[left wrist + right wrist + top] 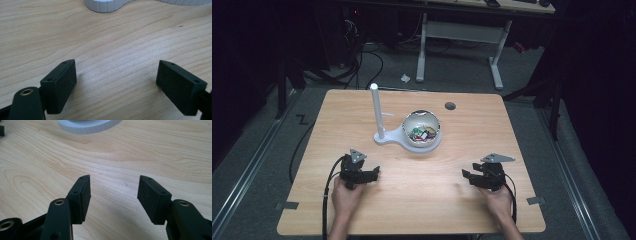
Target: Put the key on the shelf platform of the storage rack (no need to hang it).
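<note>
Bowl (422, 128): I see it sitting in the round end of a white stand (388, 137), mid-surface toward the far side, holding small colourful pieces I can't identify.
Post (376, 111): rises upright from the stand's other end, just left of the bowl; I take it for a peg to receive things.
Surface (412, 200): pale wood, bare between bowl and hands.
Left hand-held gripper (373, 173): I hold it low near the front edge, jaws spread wide, nothing between them, aimed at the stand's base.
Right hand-held gripper (467, 175): mirrored on the other side, jaws parted and empty; I judge this a ready pose.
</note>
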Demonstrator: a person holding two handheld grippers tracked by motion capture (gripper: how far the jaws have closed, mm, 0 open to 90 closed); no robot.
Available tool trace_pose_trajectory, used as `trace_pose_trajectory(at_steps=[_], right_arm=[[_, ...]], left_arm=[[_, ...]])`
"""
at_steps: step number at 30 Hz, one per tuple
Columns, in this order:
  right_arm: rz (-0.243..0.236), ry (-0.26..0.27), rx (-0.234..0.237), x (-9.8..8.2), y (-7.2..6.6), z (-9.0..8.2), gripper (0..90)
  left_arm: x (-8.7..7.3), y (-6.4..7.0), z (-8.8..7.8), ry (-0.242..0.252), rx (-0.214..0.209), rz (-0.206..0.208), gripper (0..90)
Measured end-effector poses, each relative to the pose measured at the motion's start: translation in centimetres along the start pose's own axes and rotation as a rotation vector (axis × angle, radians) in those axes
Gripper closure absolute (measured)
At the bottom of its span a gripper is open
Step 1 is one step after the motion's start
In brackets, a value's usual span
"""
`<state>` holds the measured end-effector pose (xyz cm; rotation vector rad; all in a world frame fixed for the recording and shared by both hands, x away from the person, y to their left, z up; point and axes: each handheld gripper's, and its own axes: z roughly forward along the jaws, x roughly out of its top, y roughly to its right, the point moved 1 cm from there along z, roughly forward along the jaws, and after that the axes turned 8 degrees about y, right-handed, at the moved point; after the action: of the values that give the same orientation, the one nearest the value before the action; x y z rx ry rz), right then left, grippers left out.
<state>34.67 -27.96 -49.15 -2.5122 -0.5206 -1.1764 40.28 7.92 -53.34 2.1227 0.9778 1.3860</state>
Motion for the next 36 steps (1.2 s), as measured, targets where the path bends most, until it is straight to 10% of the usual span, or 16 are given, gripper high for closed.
trace_pose_trajectory(at_steps=[36], right_arm=[[-0.048, -0.014, -0.085, -2.5, 0.1, 1.8, 40.1]], left_arm=[[0.0, 0.0, 0.0, 0.001, 0.0, 0.0, 17.0]])
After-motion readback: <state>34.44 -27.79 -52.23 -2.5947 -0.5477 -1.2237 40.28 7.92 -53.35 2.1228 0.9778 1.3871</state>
